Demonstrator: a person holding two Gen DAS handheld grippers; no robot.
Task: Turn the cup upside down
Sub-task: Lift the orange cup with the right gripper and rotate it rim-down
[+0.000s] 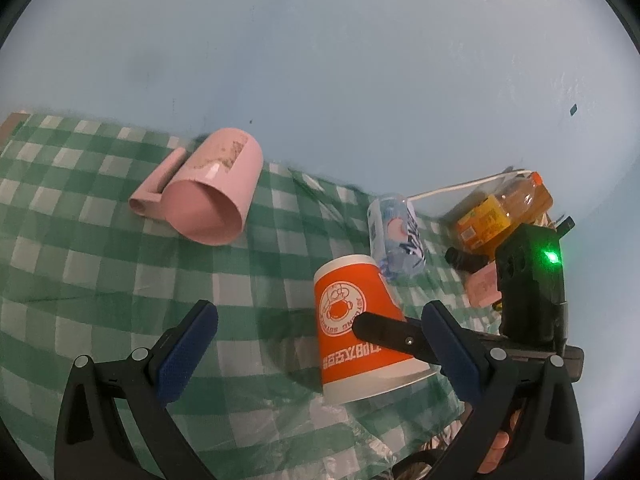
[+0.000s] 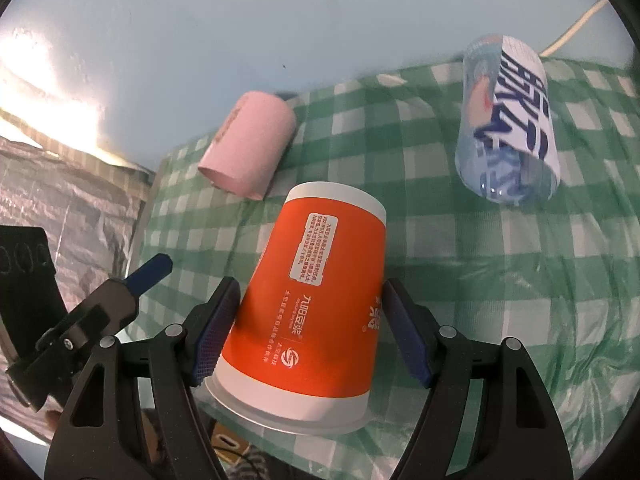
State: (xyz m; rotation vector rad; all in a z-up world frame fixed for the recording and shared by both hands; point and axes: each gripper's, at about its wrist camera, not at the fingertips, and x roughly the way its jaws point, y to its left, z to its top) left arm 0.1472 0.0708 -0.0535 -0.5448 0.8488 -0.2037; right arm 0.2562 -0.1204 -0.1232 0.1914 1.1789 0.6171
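Orange paper cup (image 2: 316,312) stood mouth-down on the surface (image 2: 500,280) between the right claw (image 2: 310,330) pads, seemingly gripped. Left claw (image 1: 320,360) sat open beside it. Next: release and withdraw.

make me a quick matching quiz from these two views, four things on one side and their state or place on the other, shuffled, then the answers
Things:
1. orange paper cup
2. pink mug
3. left hand-held gripper
4. clear water bottle

States:
A. lying on its side, blue and white label, on the checked cloth
B. open, nothing between its pads
C. mouth down, base up, between the blue pads of the right hand-held gripper
D. lying on its side, open mouth toward the left wrist camera, handle on its left

Pairs: 1-C, 2-D, 3-B, 4-A
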